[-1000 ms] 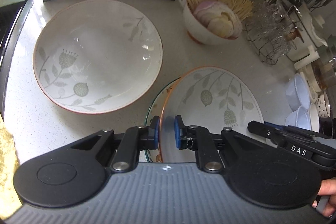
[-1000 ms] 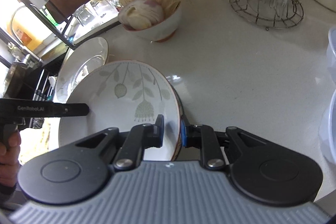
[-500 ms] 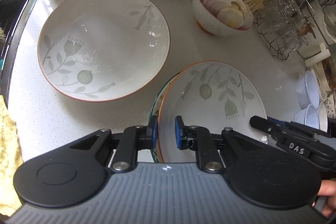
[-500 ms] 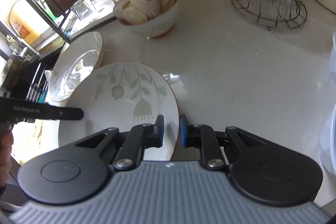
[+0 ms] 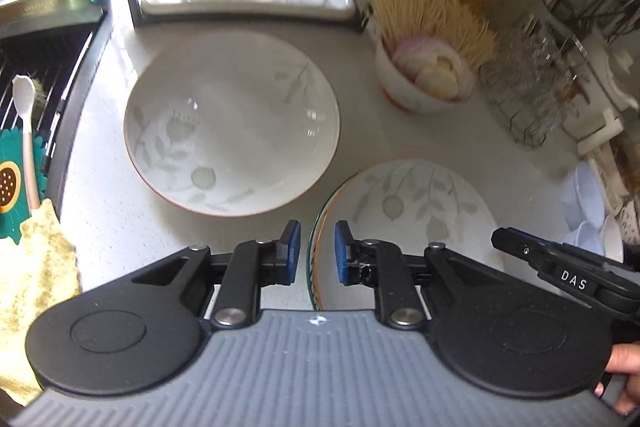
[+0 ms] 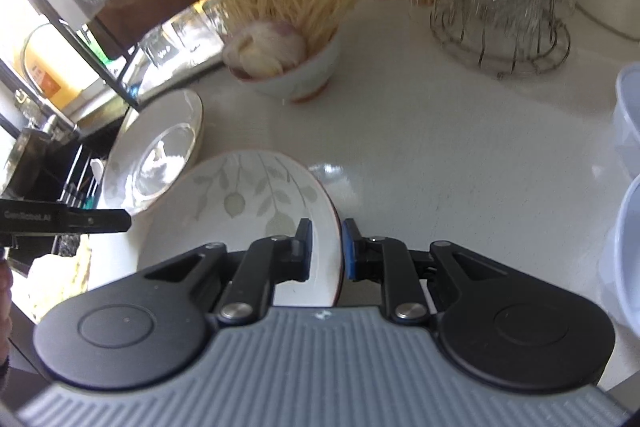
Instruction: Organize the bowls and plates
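Large shallow white ceramic bowl (image 5: 232, 131) with pale grey-green leaf and flower print and thin reddish-brown rim: lies flat and upright on the white speckled tabletop (image 5: 352, 131), empty. Smaller white ceramic plate (image 5: 416, 211) of the same leaf pattern and reddish rim: sits just right of and nearer than the large bowl, not touching it, tilted, with a green-edged patterned rim (image 5: 314, 247) of another dish showing directly beneath its left edge. Small white footed bowl (image 5: 416, 95) holding sliced onion and pale noodle sticks: stands upright beyond the large bowl's right side.
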The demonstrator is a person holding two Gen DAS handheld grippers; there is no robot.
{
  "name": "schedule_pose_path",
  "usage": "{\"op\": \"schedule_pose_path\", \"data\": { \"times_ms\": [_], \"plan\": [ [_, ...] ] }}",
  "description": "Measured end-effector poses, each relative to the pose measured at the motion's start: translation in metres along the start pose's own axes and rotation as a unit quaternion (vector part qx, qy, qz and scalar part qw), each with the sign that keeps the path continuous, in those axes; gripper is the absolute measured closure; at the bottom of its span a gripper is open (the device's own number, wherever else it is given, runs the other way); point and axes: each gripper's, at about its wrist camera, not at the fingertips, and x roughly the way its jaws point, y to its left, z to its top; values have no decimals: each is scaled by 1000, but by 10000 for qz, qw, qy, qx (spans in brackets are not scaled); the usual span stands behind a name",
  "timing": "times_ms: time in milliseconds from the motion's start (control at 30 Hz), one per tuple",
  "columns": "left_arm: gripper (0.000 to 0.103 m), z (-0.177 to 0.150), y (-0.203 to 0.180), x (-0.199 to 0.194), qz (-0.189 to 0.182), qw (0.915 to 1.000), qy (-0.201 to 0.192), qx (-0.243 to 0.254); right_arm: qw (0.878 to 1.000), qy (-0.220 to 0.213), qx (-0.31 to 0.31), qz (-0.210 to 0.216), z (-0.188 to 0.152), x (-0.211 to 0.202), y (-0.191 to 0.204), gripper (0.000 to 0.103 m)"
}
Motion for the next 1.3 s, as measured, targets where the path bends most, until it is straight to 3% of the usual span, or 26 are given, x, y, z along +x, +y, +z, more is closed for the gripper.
{"op": "schedule_pose_path", "data": {
  "times_ms": [400,767,1300],
  "plan": [
    [83,-2,-22,-67,376,9960,-764,269,9970,-720,-65,272,24,-60,29,84],
    [83,-16,-28,-118,173,9931,-1126,285,9944,-846,-336,542,26,-98,57,84],
    [83,-23,20,-152,199,9955,-916,100,9927,-530,-796,737,21,-89,126,84]
  ]
}}
